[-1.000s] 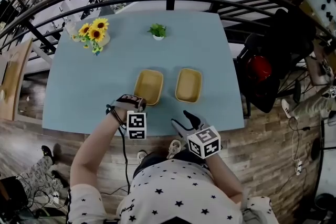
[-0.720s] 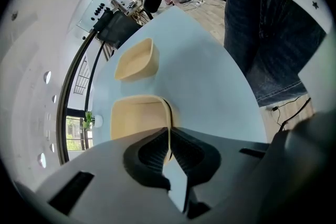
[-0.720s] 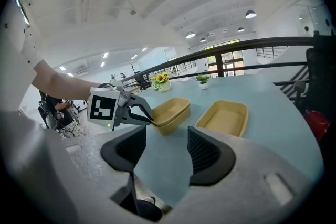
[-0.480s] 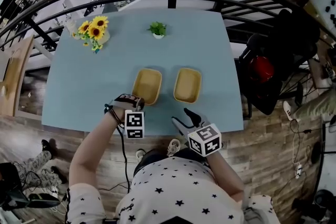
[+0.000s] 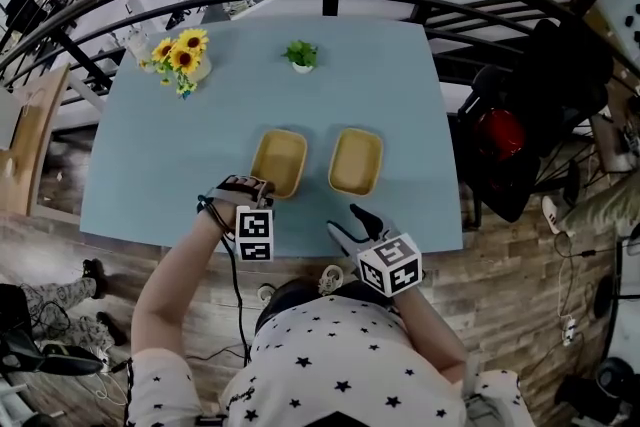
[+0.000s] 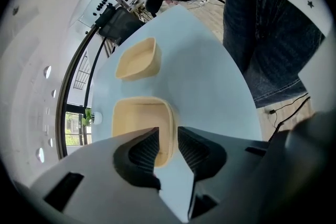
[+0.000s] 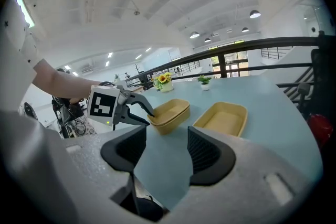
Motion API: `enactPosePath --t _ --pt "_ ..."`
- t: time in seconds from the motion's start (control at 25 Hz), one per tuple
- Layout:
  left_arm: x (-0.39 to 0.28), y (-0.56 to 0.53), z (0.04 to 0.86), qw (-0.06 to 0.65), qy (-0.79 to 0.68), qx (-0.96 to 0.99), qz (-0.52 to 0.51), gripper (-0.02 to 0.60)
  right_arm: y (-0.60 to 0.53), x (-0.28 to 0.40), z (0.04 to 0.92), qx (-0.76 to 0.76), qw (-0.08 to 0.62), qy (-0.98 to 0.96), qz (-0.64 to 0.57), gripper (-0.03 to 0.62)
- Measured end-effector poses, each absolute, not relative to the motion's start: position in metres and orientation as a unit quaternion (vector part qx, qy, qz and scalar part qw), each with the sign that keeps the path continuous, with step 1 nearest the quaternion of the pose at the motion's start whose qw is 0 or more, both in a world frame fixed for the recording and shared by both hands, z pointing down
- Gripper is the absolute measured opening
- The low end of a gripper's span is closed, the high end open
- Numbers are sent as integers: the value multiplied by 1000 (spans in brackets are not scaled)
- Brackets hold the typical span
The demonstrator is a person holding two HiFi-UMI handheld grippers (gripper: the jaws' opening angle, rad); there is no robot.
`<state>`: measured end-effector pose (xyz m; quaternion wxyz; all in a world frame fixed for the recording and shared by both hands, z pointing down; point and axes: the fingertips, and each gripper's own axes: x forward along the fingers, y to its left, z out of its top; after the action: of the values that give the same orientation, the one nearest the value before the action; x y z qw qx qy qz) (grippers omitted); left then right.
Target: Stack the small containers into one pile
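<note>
Looking down in the head view, you have the blue table [image 5: 200, 145] in front of you with two tan containers side by side near its front edge: the left container [image 5: 279, 160] and the right container [image 5: 356, 160], close together but not touching. Your left gripper [image 5: 255, 187] sits at the near end of the left container, while your right gripper [image 5: 352, 223] hangs over the table's front edge, short of the right container. A vase of sunflowers [image 5: 180, 57] and a small potted plant [image 5: 301, 56] stand well apart at the far side. In the left gripper view, your jaws have just been opening and now stand a little apart. They straddle the near wall of the left container with a gap at each pad, so nothing is gripped. The right container lies beyond on the table. In the right gripper view, your jaws are wide apart with only bare tabletop between them and hold nothing. Past them, the left container shows a doubled rim, one shell nested in another, with your left gripper's fingers either side of its wall.
</note>
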<state>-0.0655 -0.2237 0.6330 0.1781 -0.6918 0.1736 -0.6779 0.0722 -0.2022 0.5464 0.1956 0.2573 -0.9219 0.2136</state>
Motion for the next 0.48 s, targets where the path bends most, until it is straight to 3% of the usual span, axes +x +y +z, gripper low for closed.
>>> enactPosePath --t 0.08,0.48 --pt "-65 -222 634 173 171 -692 -680 124 -202 72 547 255 195 -923 212 230" --pt "-64 -216 648 156 181 -688 -685 116 -198 81 549 250 195 -925 209 230"
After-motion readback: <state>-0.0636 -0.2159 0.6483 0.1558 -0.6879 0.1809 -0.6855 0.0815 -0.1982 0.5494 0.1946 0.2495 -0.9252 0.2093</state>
